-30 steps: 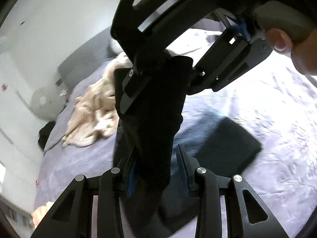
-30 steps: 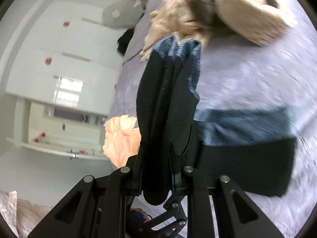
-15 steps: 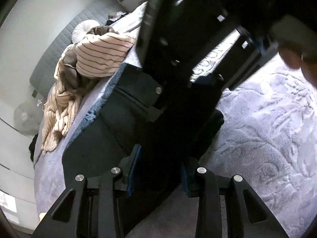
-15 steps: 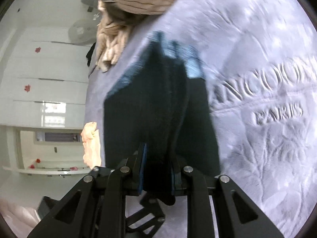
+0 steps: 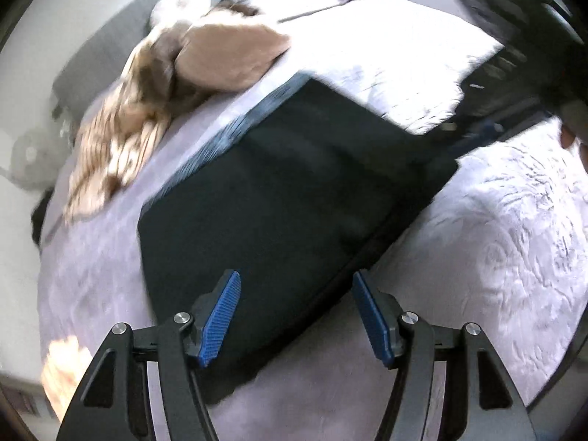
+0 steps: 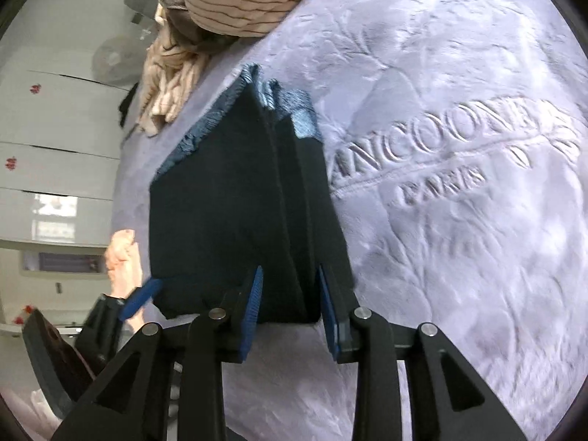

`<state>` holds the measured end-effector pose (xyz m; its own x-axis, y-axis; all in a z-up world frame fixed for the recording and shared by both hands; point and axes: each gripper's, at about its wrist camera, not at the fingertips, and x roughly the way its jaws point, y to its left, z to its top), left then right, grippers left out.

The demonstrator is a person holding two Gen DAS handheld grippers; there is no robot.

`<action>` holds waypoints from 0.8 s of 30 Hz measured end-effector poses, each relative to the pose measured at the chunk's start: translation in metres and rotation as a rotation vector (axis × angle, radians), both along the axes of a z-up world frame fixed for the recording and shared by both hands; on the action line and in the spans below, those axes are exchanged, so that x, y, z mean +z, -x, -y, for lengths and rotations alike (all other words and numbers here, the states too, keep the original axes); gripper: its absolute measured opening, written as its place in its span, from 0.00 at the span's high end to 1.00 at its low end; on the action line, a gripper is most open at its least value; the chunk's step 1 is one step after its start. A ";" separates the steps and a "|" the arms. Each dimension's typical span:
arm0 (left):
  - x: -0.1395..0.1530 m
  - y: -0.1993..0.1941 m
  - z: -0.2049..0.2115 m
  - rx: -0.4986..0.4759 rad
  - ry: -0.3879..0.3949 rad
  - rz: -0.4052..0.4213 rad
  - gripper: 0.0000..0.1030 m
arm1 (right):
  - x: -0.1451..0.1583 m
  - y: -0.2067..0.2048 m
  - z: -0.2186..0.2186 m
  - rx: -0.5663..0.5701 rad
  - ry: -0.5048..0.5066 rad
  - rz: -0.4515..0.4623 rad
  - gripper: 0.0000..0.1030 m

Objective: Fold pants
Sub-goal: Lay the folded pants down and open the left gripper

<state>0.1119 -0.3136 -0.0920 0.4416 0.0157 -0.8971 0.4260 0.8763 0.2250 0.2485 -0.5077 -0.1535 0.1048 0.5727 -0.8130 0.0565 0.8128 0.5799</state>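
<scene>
The dark pants (image 5: 279, 191) with a blue ribbed waistband lie folded flat on the grey embossed bedspread (image 5: 496, 257). My left gripper (image 5: 296, 319) is open, its blue pads on either side of the near edge of the pants, holding nothing. In the right wrist view the pants (image 6: 235, 202) lie in front of my right gripper (image 6: 290, 312), which is open with the cloth's near edge between the blue pads. The right gripper's body also shows at the upper right of the left wrist view (image 5: 514, 84).
A heap of beige striped clothes (image 5: 154, 103) lies on the bed beyond the pants; it also shows in the right wrist view (image 6: 220, 11). A white pillow (image 5: 375, 51) lies at the back. White cupboards (image 6: 55, 147) stand to the left.
Both grippers carried the held end of the pants down over the rest on the bed, then opened and let go. The pants now lie flat.
</scene>
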 end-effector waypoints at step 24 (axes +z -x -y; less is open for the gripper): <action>0.012 0.012 -0.086 0.261 0.067 -0.209 0.10 | 0.034 0.076 -0.029 -0.030 0.180 -0.060 0.23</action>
<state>0.1000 -0.2275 -0.0797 0.2368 0.0419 -0.9706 0.2162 0.9718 0.0947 0.1729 -0.4786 -0.1197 0.0682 0.4152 -0.9072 0.1120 0.9004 0.4205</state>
